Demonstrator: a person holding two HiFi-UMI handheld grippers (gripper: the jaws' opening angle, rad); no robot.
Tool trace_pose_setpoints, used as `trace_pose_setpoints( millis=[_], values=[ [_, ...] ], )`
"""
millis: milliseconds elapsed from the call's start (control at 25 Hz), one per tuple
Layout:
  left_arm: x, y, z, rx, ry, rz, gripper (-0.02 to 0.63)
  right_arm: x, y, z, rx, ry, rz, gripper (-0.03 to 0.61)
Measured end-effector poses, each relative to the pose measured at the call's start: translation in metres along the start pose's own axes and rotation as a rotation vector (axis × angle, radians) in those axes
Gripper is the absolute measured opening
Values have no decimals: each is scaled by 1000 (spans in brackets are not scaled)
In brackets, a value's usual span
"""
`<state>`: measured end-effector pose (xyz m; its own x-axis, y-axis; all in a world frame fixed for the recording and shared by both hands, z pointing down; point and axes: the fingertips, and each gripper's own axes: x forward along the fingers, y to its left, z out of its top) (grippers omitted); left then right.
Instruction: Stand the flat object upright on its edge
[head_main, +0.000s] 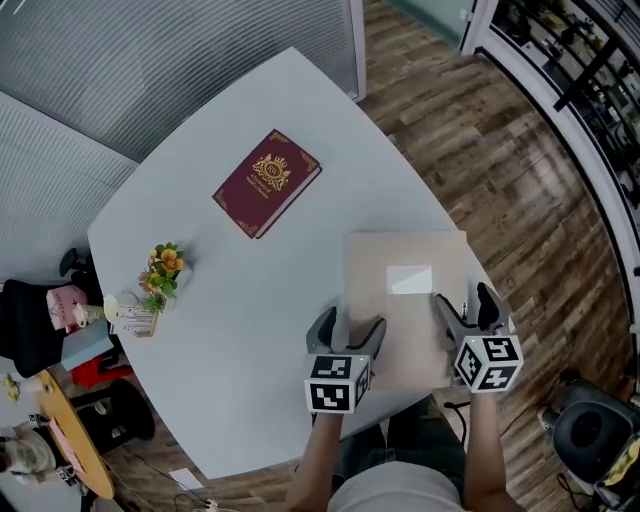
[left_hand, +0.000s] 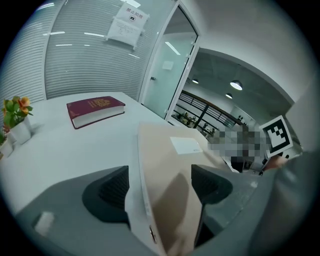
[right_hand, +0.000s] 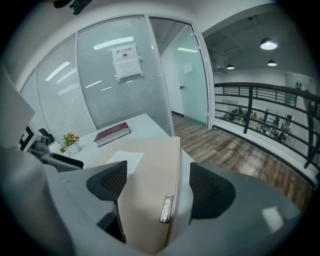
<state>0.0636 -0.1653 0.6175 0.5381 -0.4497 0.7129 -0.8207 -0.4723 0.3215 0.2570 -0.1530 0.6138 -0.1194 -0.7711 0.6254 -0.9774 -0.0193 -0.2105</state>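
A flat beige folder (head_main: 392, 335) with a white label (head_main: 410, 280) lies on the pale table (head_main: 250, 330) at its near right side. My left gripper (head_main: 348, 335) straddles the folder's left edge near the front corner; one finger is over the table, the other over the folder. In the left gripper view the folder (left_hand: 165, 150) runs between the wide-apart jaws of the left gripper (left_hand: 160, 187). My right gripper (head_main: 466, 308) straddles the right edge in the same way. In the right gripper view the folder (right_hand: 150, 170), with a metal clasp (right_hand: 166, 208), sits between the open jaws of the right gripper (right_hand: 155, 187).
A dark red book (head_main: 267, 182) lies flat at the far middle of the table. A small pot of flowers (head_main: 160, 272) and a card stand at the left edge. Wooden floor (head_main: 520, 180) lies beyond the table's right edge; a glass partition stands behind.
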Motion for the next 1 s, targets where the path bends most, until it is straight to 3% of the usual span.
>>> trace_pose_setpoints(
  millis=[280, 800, 1000],
  values=[
    [16, 0, -13, -41, 54, -30, 384, 17, 0, -15, 36, 61, 58, 416],
    [30, -1, -20, -131, 124, -185, 391, 29, 1, -29, 220, 167, 170, 423],
    [34, -2, -28, -265, 145, -241, 390, 31, -1, -36, 303, 224, 206, 436]
  ],
)
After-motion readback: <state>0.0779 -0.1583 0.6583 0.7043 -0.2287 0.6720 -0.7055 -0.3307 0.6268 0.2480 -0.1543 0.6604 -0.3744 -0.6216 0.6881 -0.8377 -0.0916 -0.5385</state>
